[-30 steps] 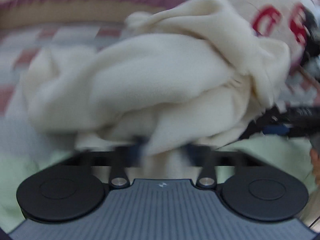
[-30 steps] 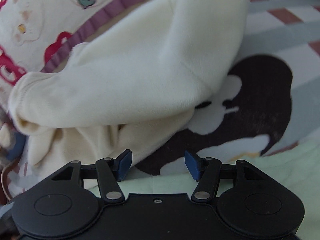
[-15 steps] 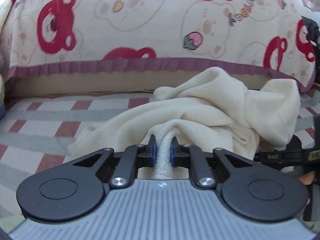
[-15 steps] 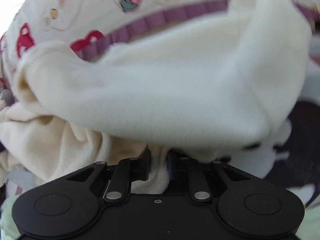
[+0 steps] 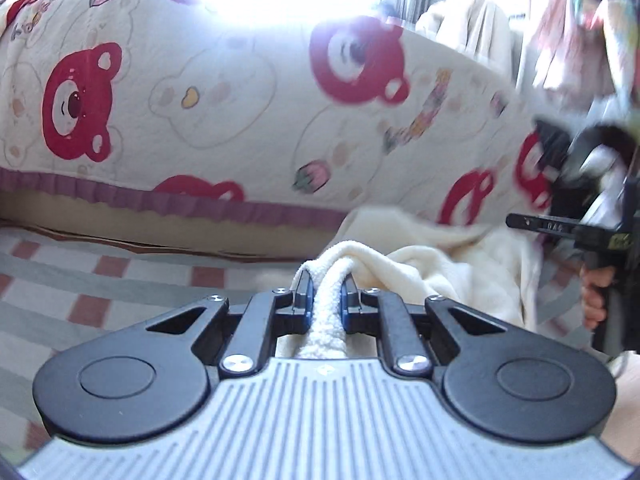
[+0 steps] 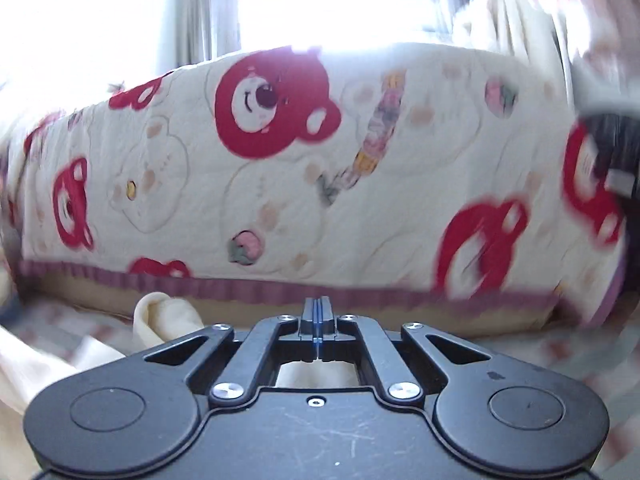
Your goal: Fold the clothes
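Note:
A cream fleece garment point(image 5: 436, 276) lies bunched on the bed, right of centre in the left wrist view. One thick fold of it rises between the pads of my left gripper point(image 5: 326, 280), which is shut on it and lifted off the sheet. My right gripper point(image 6: 317, 312) has its jaws pressed fully together, with no cloth showing between the pads. Cream cloth point(image 6: 164, 316) hangs low at the left of the right wrist view, and more shows beneath the fingers. A hand point(image 5: 594, 296) grips a black handle at the right edge.
A quilt printed with red bears point(image 5: 240, 100) stands rolled up along the back, also filling the right wrist view point(image 6: 360, 160). The bed sheet point(image 5: 80, 280) has red and grey checks. A bright window and curtains point(image 5: 472, 20) are behind.
Both grippers have risen and tilted up, so the quilt and window now fill the views. The right jaws went from wide open to fully together. The left kept its hold on the fold.

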Demonstrator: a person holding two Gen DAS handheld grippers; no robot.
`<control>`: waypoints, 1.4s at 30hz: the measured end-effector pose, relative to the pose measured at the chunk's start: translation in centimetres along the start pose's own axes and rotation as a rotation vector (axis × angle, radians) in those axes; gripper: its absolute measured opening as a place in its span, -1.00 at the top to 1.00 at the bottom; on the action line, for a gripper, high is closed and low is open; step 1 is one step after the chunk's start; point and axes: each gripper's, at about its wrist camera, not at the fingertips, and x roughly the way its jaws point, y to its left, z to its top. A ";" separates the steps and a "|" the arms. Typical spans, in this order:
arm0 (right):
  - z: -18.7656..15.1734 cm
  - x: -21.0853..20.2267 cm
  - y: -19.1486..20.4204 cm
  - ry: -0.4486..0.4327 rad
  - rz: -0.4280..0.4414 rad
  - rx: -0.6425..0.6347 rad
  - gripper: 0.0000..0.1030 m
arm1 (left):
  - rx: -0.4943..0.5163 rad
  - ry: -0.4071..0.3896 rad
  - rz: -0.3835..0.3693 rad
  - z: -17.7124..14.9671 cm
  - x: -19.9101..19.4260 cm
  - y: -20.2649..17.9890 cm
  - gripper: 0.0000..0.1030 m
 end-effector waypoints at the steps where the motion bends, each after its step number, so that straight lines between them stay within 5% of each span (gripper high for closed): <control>1: 0.2 0.1 -0.6 0.056 0.017 -0.033 0.97 | -0.043 0.024 -0.003 -0.5 -0.1 0.4 0.78; 5: -3.3 0.4 -2.7 0.233 0.195 0.075 0.83 | -0.164 0.259 0.054 -5.3 2.3 2.4 0.75; 8: -7.1 -0.3 -0.8 0.210 0.267 0.098 0.62 | -0.179 0.444 0.113 -9.7 4.4 3.3 0.75; 9: -8.2 -0.5 0.0 0.198 0.281 0.094 0.43 | -0.170 0.469 0.124 -10.6 4.5 3.3 0.73; 10: -8.4 -0.7 1.0 0.176 0.290 0.053 0.00 | -0.160 0.479 0.130 -11.1 4.3 3.3 0.73; 15: -8.5 -0.7 4.1 0.107 0.318 -0.026 -0.59 | -0.178 0.458 0.128 -11.5 3.0 4.0 0.61; 21: -9.6 1.5 3.7 0.326 0.369 0.079 -0.38 | -0.195 0.354 0.161 -9.6 0.9 5.2 0.61; 25: -12.1 2.2 3.0 0.436 0.330 0.171 0.78 | -0.122 0.285 0.148 -7.4 -0.5 5.3 0.30; 26: -12.4 1.8 3.5 0.417 0.324 0.144 0.85 | -0.104 0.286 0.138 -7.1 -0.7 5.2 0.17; 30: -12.6 0.1 6.4 0.312 0.412 0.021 0.90 | -0.120 0.319 0.142 -6.8 0.7 6.4 0.11; 34: -12.4 -0.1 9.8 0.337 0.489 -0.049 0.88 | -0.346 0.398 0.236 -8.0 4.8 10.6 0.10; 37: -12.2 0.8 12.9 0.374 0.526 -0.092 0.80 | -0.499 0.403 0.203 -9.2 7.0 12.8 0.10; 40: -12.5 2.0 17.4 0.366 0.482 -0.337 0.76 | -0.528 0.391 0.175 -9.5 8.1 13.2 0.10; 42: -12.5 3.1 19.1 0.360 0.445 -0.461 0.51 | -0.502 0.383 0.179 -9.5 8.1 12.8 0.10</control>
